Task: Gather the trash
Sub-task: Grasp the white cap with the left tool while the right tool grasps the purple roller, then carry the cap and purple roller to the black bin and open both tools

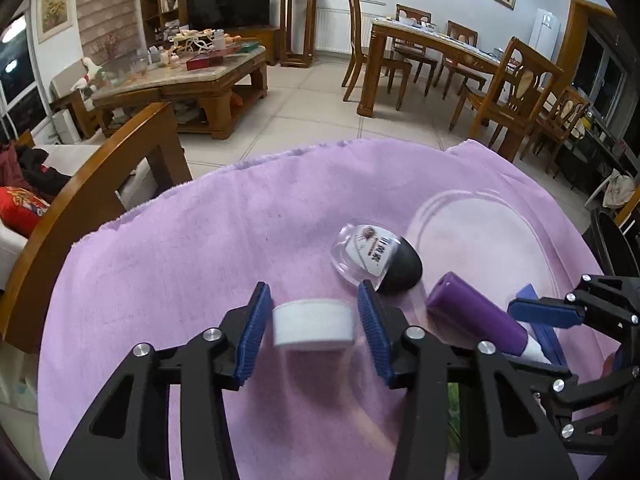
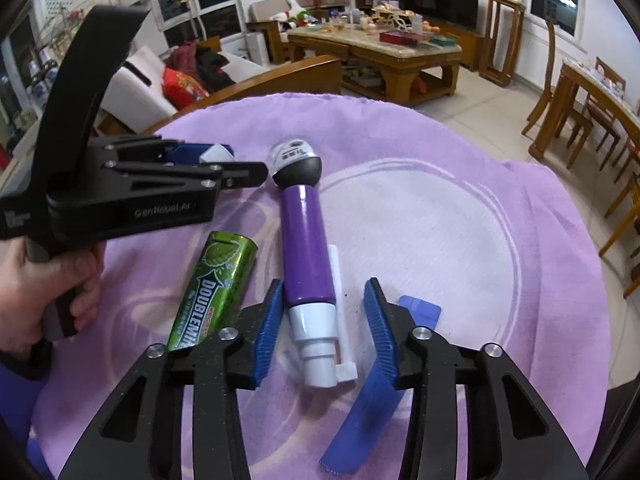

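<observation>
Your left tool (image 1: pixel 314 326) brackets a white foam-like puck (image 1: pixel 313 324), jaws open, small gaps both sides, not clamped. Right tool (image 2: pixel 324 320) is wide open around the white tip of the purple plastic tube (image 2: pixel 306 244). Nothing collected as far as visible: clear glass bottle with black dome cap (image 1: pixel 376 258), glossy green gum can (image 2: pixel 214 290), blue chip (image 2: pixel 419 307) all lie on the fuzzy lilac-covered surface (image 1: pixel 200 240)

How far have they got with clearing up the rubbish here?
Nothing looks collected yet; no bin or bag is in view. In hand: the left gripper is open around a small white roll, and the right gripper is open around the purple tube. Left lying on the purple cloth: the clear bottle with a black cap, the green Doublemint can and a blue plastic strip.
</observation>
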Motion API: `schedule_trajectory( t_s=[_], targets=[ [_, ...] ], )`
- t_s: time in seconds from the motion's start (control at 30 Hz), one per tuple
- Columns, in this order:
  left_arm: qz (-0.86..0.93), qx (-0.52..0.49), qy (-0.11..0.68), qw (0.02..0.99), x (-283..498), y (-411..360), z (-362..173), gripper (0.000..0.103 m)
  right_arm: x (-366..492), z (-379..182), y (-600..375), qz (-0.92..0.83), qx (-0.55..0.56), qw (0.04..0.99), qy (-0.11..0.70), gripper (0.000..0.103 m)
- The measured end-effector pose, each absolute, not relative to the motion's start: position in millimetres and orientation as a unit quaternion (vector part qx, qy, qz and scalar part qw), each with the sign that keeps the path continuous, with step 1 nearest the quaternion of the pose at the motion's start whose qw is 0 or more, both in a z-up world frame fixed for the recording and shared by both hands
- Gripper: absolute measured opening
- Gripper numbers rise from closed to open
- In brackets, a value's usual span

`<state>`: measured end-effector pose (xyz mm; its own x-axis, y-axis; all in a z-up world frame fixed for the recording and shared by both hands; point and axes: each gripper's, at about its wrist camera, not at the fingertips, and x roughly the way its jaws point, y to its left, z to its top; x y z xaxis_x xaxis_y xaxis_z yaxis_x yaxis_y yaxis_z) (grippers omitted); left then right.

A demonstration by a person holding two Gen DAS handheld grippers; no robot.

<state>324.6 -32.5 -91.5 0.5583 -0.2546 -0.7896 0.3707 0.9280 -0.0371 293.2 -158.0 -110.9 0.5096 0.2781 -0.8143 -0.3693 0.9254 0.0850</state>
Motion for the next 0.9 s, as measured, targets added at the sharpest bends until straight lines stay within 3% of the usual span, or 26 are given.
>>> schedule_trajectory(
  t_s=[0.07, 0.53, 0.9],
  targets=[
    [-0.176, 0.072, 0.433, 0.881, 325, -33, -91, 0.036, 294, -111, -157, 0.189, -0.048, 0.867, 0.458, 0.030],
    [-0.209, 0.044, 0.394, 0.894, 272, -15, -49, 0.036, 251, -71, -202, 0.214, 0.054, 0.884, 0.411, 0.030],
    [-0.307, 0.065, 0.341, 0.886, 210, -119, -4, 0.036, 174, -30, -311, 0.177, 0.125, 0.912, 0.348, 0.030]
  ],
)
